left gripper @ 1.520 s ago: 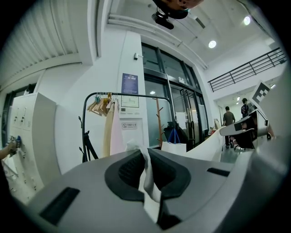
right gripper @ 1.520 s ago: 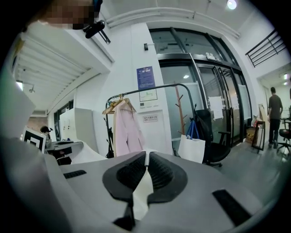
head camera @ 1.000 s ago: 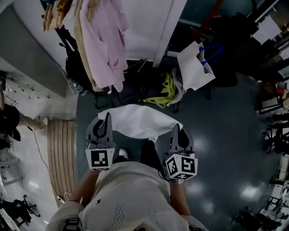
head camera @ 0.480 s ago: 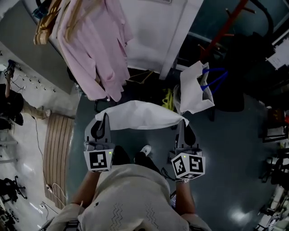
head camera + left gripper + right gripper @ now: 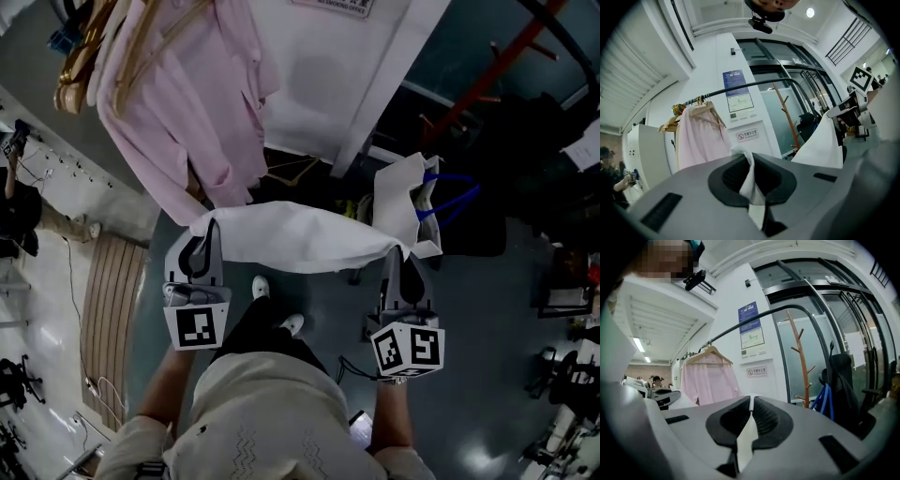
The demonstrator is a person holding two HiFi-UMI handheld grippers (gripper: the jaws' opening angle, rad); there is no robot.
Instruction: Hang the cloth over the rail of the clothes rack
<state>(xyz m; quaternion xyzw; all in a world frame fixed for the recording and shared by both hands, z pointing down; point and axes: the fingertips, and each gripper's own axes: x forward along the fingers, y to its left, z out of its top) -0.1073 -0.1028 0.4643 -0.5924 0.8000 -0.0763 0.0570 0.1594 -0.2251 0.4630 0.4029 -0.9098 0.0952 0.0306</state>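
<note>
Smooth white cloth (image 5: 300, 239) sags between left gripper (image 5: 210, 228) and right gripper (image 5: 395, 251), fingers (image 5: 684, 187) pinching each corner (ribbed pads (image 5: 766, 420)). Dark curved rail (image 5: 740, 87), probably metal, far end hidden.

White pillar (image 5: 757, 122) bears a blue notice (image 5: 734, 77) and a prohibition sign (image 5: 747, 135) — print unreadable.

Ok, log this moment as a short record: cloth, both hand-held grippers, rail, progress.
cloth: white fabric cloth, held in the air, spread between both grippers
left hand-held gripper: shut on one end of the cloth
right hand-held gripper: shut on the other end
rail: black curved metal rail, ahead and higher up; pink shirt on a wooden hanger hangs from it
progress: cloth not yet over the rail
</note>
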